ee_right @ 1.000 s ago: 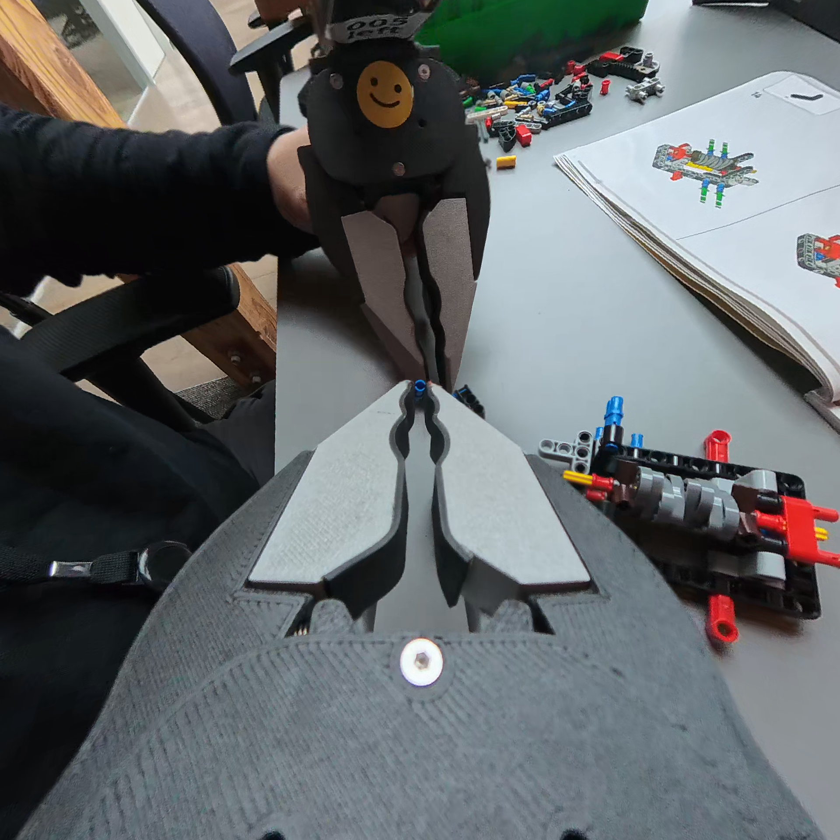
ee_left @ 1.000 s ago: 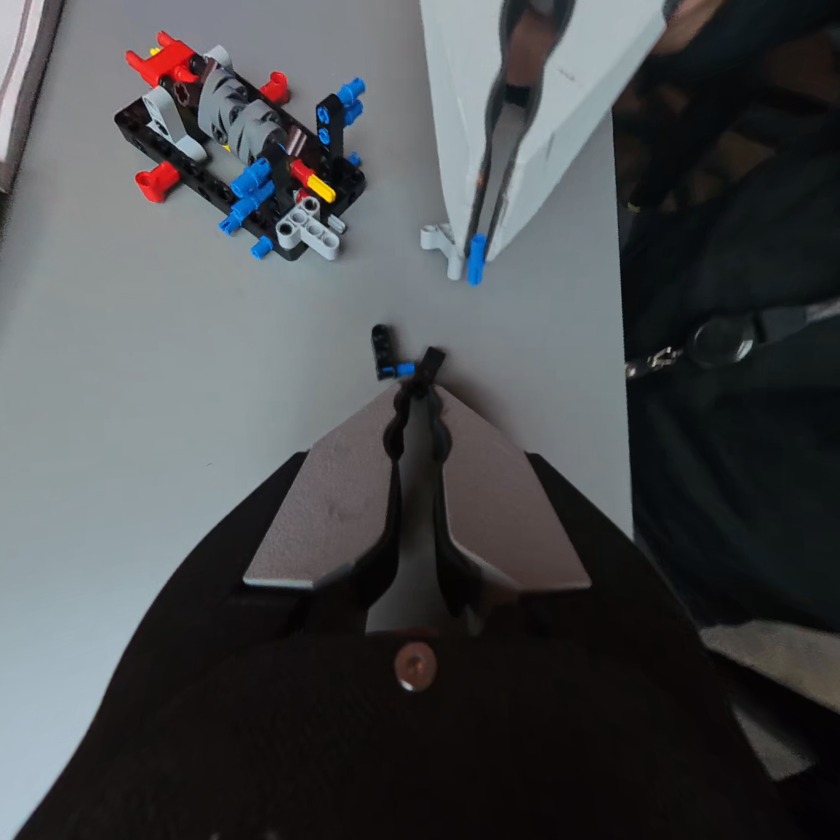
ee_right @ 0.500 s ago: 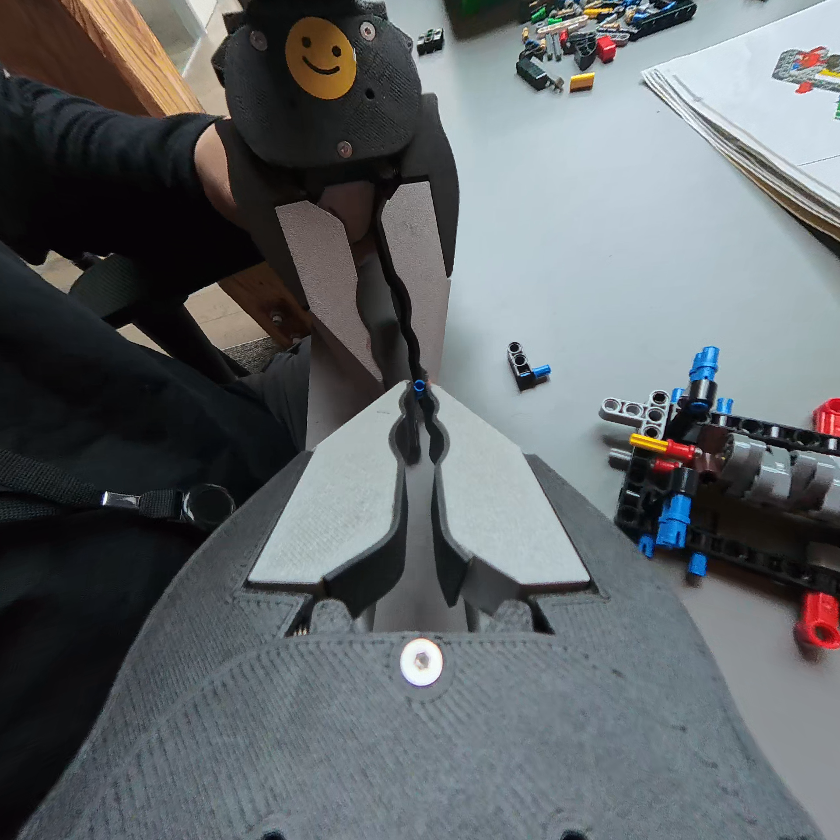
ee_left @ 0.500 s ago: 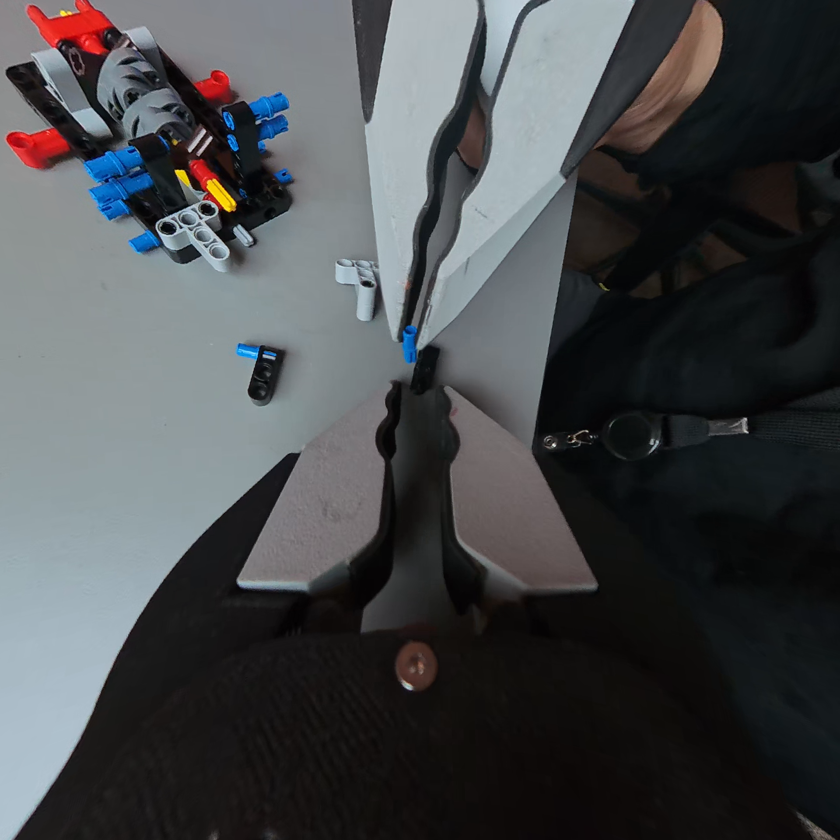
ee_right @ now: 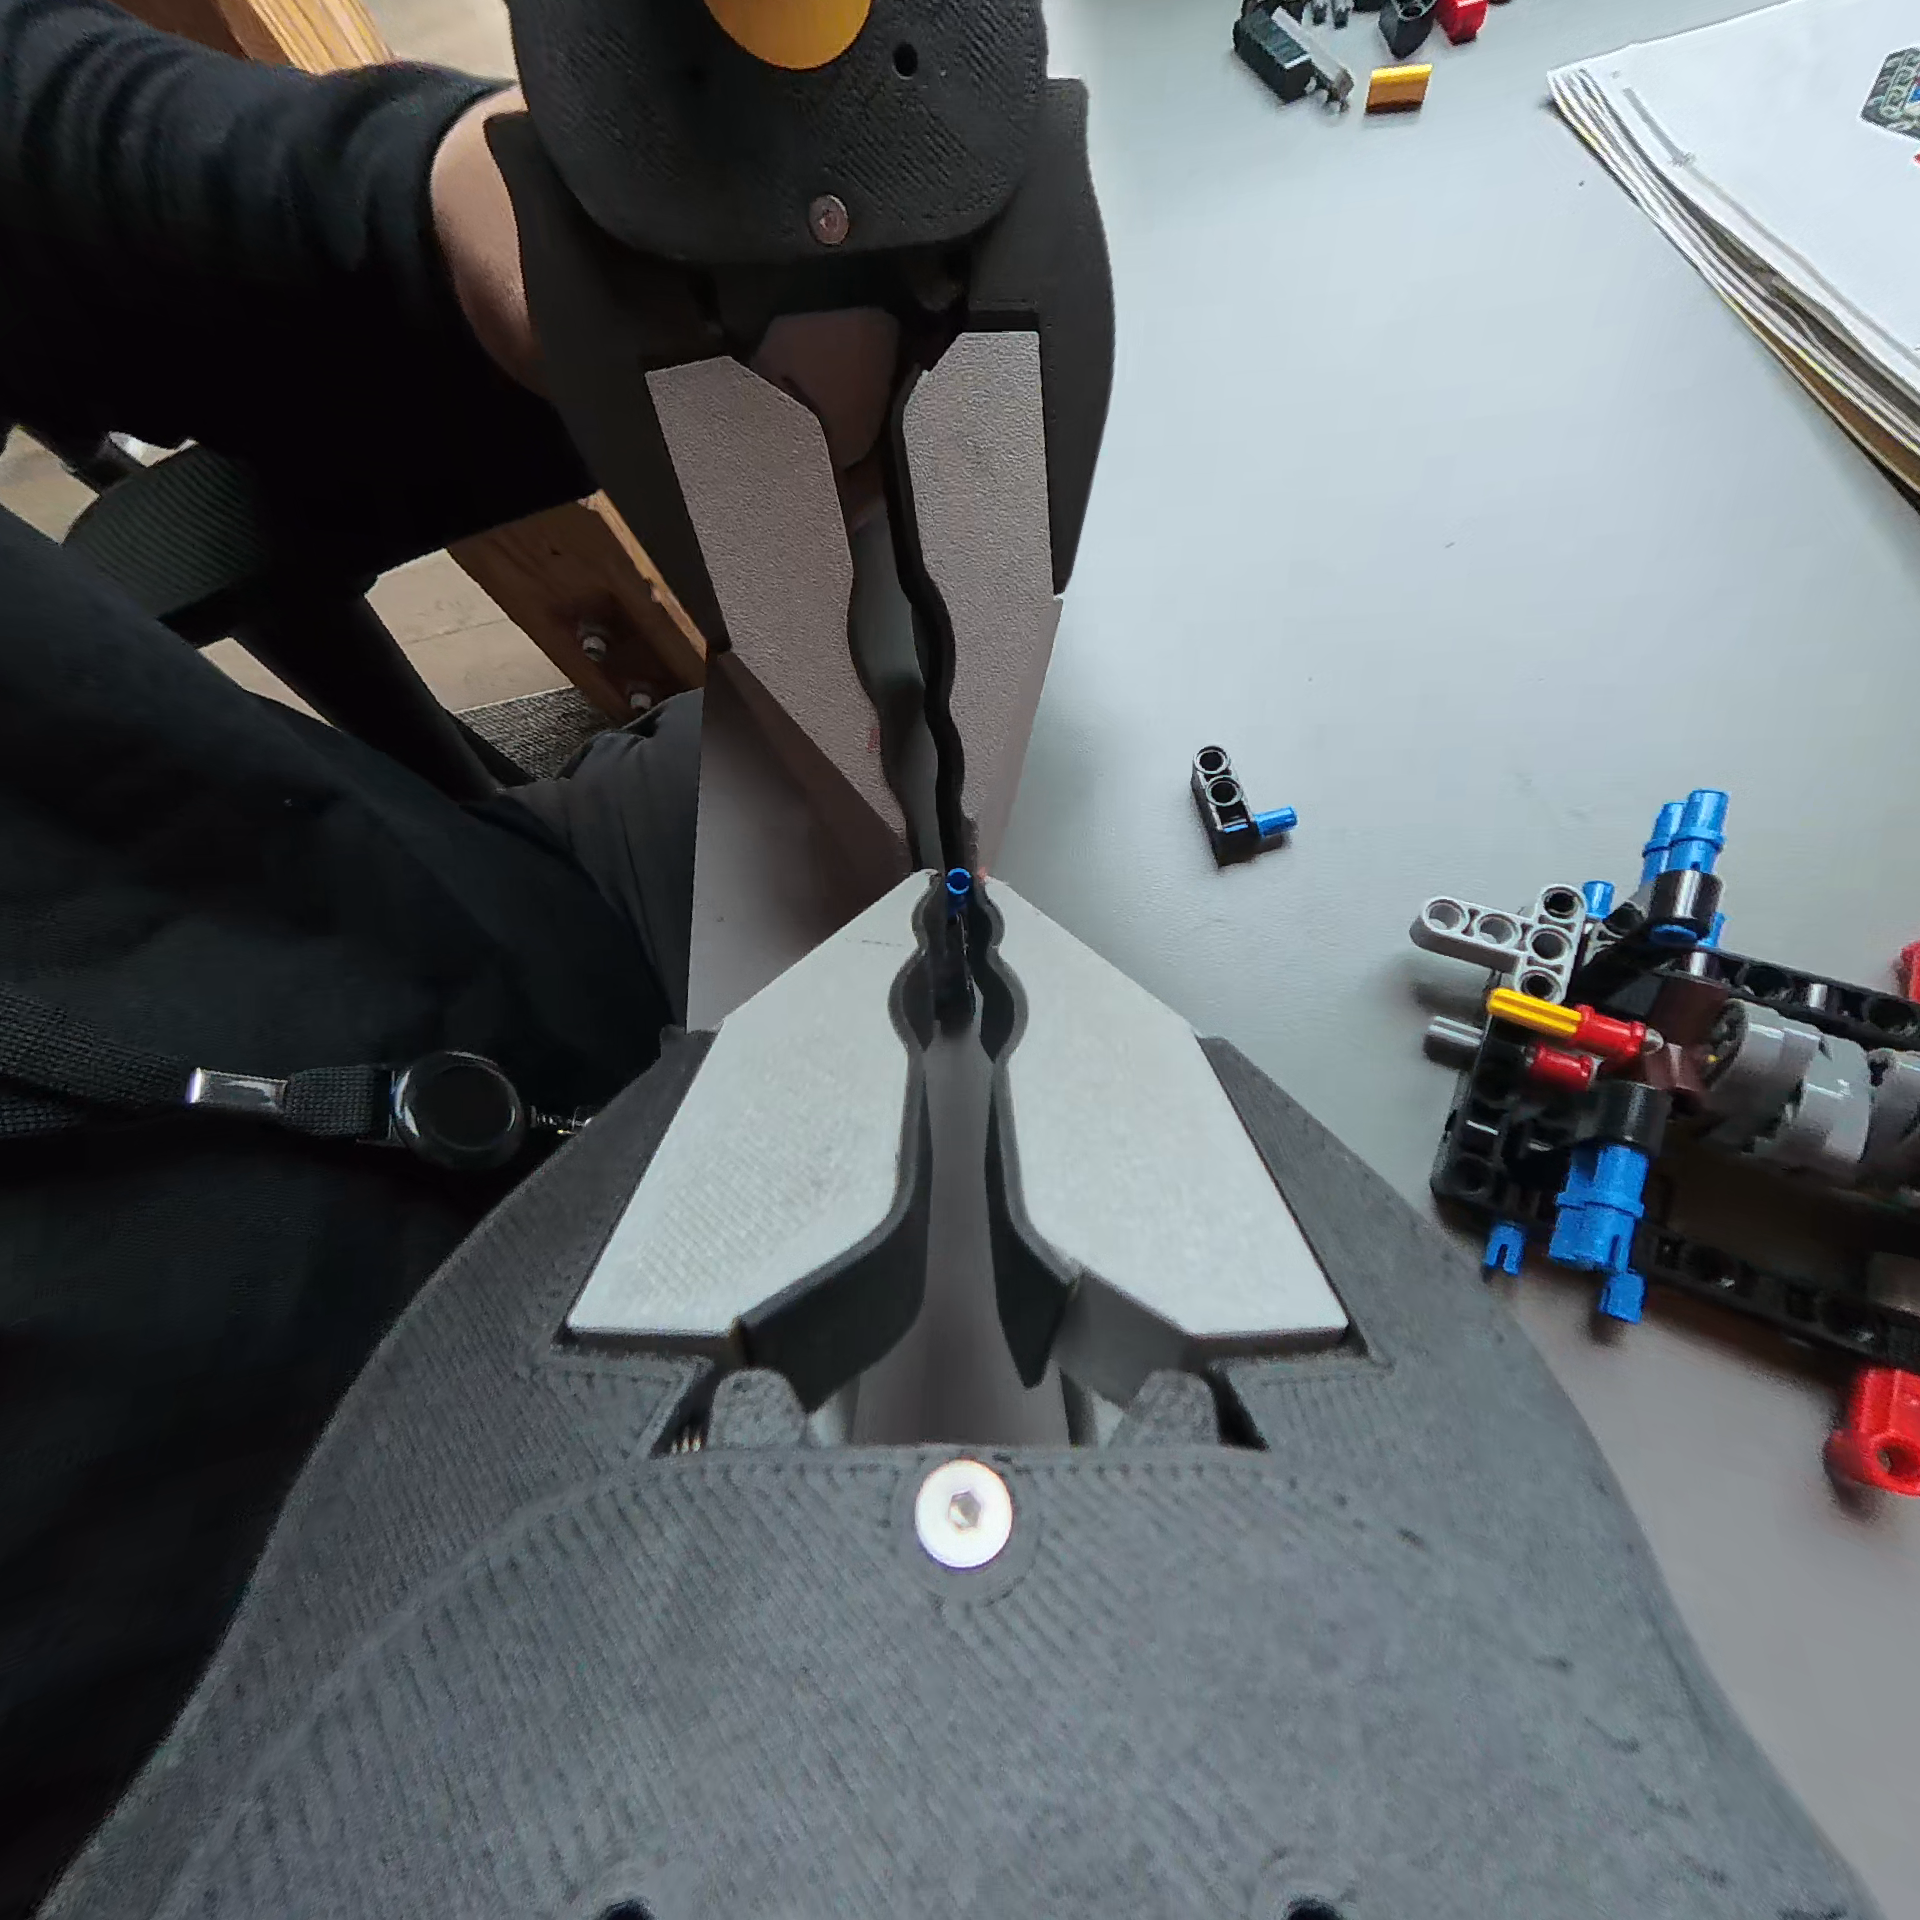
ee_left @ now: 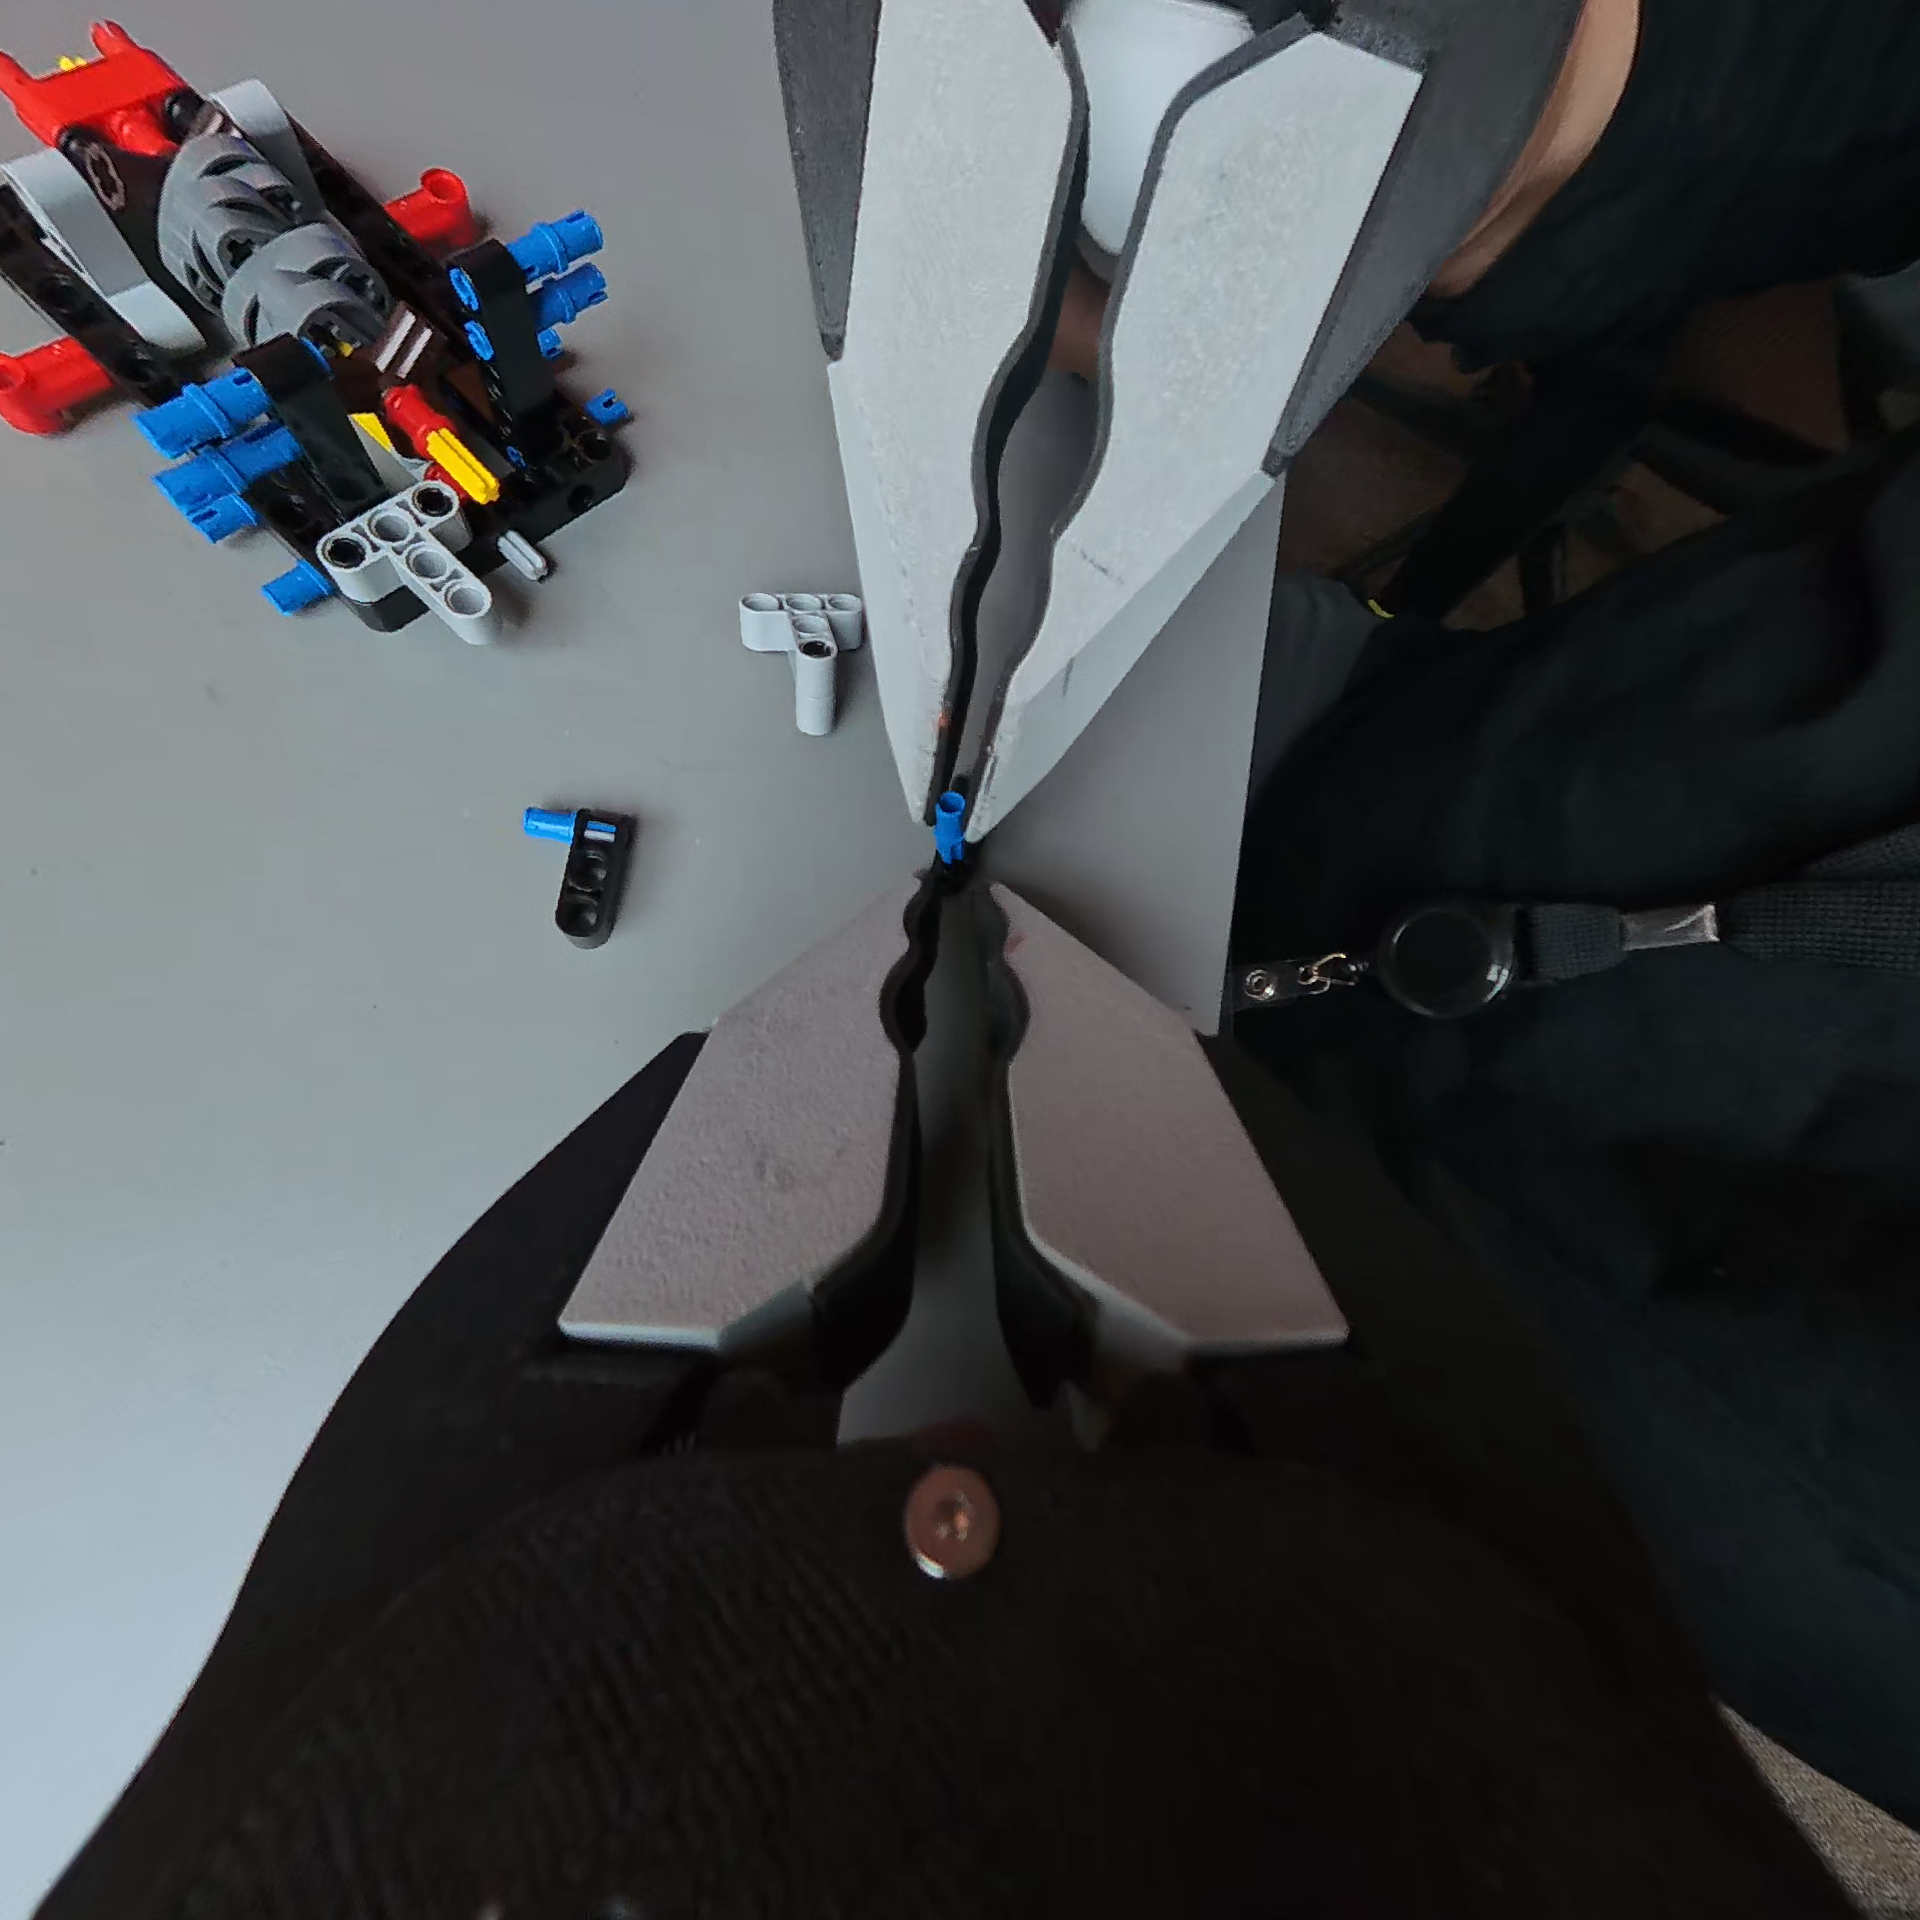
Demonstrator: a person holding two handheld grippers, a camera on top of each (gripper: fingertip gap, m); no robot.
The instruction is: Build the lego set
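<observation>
My left gripper [ee_left: 951, 889] is shut on a small black piece [ee_left: 938, 879], of which only the tip shows. My right gripper [ee_right: 957, 898] is shut on a short blue pin [ee_right: 957, 883]. The two grippers meet tip to tip above the table's near edge. The blue pin [ee_left: 948, 828] touches the black piece end on. In the left wrist view the right gripper [ee_left: 951, 814] comes down from the top. In the right wrist view the left gripper [ee_right: 951, 847] does the same. The part-built black, grey, red and blue model [ee_left: 312, 364] lies on the grey table [ee_left: 260, 1039].
A black beam with a blue pin [ee_left: 592, 873] and a grey T-shaped piece [ee_left: 805, 639] lie loose near the grippers. The model [ee_right: 1662, 1091] is to my right gripper's right. An open instruction booklet [ee_right: 1766, 187] and loose pieces [ee_right: 1340, 52] lie farther back. A person's dark clothing borders the table edge. Both grippers' tips are close together, under 4 cm apart.
My left gripper lifted the black piece away from the beam on the table. Both grippers closed in on each other, and the blue pin now touches the black piece.
</observation>
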